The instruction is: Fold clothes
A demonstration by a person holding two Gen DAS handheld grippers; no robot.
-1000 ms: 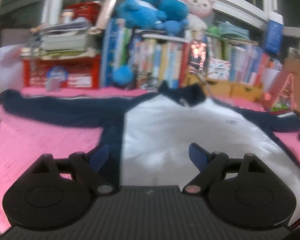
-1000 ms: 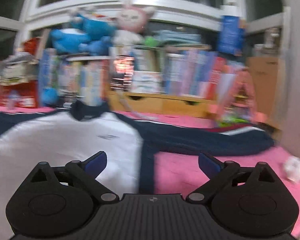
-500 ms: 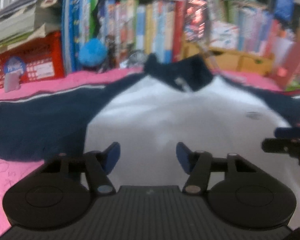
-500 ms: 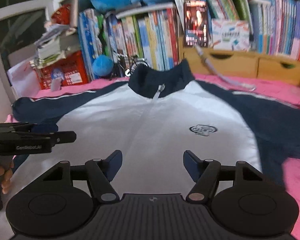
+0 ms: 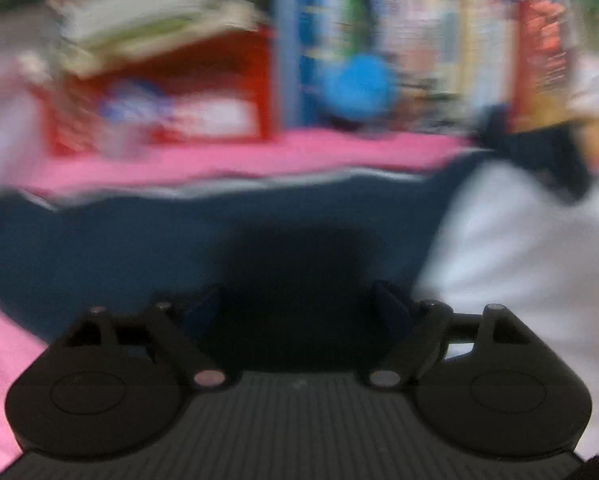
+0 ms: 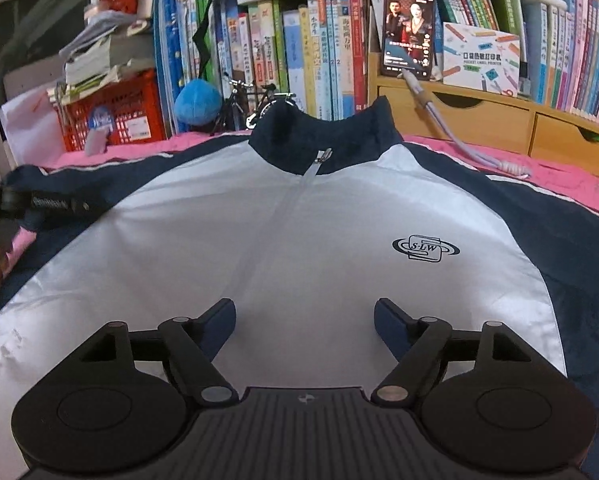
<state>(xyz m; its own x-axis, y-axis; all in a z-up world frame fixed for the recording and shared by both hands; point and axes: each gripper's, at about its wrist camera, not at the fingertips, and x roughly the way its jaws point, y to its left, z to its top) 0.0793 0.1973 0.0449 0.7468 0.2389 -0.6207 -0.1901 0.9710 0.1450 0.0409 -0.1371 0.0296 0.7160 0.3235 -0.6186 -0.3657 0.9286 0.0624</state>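
A lived-in home room, likely a study or bedroom: packed rows of schoolbooks (image 6: 299,52), blue plush toys (image 6: 197,101), a red plastic crate (image 6: 115,116) heaped with papers, small wooden drawers (image 6: 459,120) and a pink cloth-covered surface (image 6: 559,184).

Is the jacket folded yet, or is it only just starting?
Only starting. Done: the jacket lies flat, zipped, sleeves spread on the pink cover. In hand: nothing; the left gripper is over a navy sleeve, the right gripper over the white front. Left: every fold.
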